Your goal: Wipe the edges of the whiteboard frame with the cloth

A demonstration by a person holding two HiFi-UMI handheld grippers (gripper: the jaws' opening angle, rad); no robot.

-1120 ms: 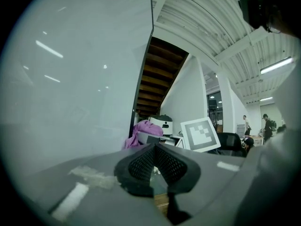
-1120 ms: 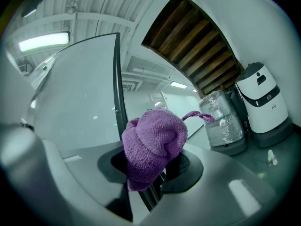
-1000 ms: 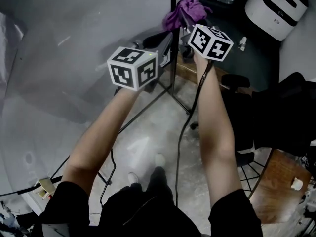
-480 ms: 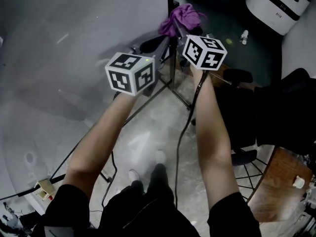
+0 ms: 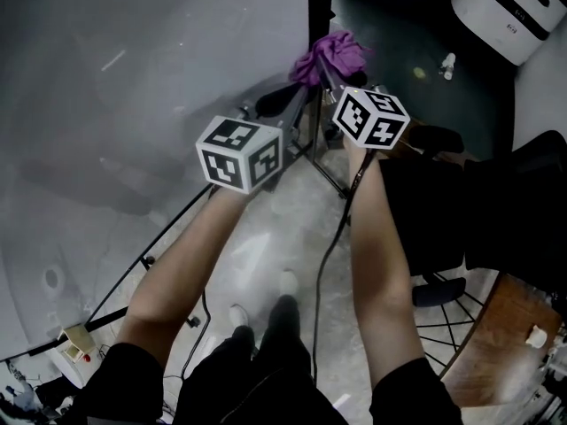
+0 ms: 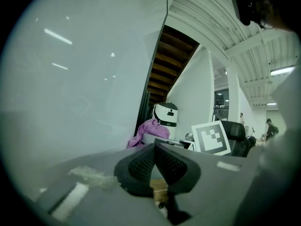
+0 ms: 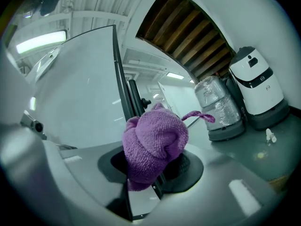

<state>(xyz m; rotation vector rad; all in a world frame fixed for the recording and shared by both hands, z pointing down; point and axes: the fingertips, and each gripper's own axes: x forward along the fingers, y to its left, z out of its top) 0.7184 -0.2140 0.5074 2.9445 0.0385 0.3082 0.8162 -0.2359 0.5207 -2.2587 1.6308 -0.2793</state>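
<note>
A purple cloth (image 5: 330, 57) (image 7: 154, 143) is bunched between the jaws of my right gripper (image 5: 341, 82), which is shut on it. The cloth sits against the black right edge of the whiteboard frame (image 5: 312, 25) (image 7: 120, 86). From the left gripper view the same cloth (image 6: 148, 132) shows beside that dark frame edge (image 6: 142, 116). My left gripper (image 6: 154, 163) is shut with nothing between its pads and hangs in front of the white board surface (image 5: 142, 69), left of the frame edge. Its marker cube (image 5: 240, 152) faces up.
The board's black stand legs (image 5: 323, 177) spread over the concrete floor below. A white robot unit (image 5: 509, 11) stands at the top right, a black office chair (image 5: 496, 211) at the right, and a cable (image 5: 328, 255) hangs under the right arm.
Both grippers have shifted slightly downward and to the right in the head view. The cloth has stayed in the right gripper along the frame's right edge.
</note>
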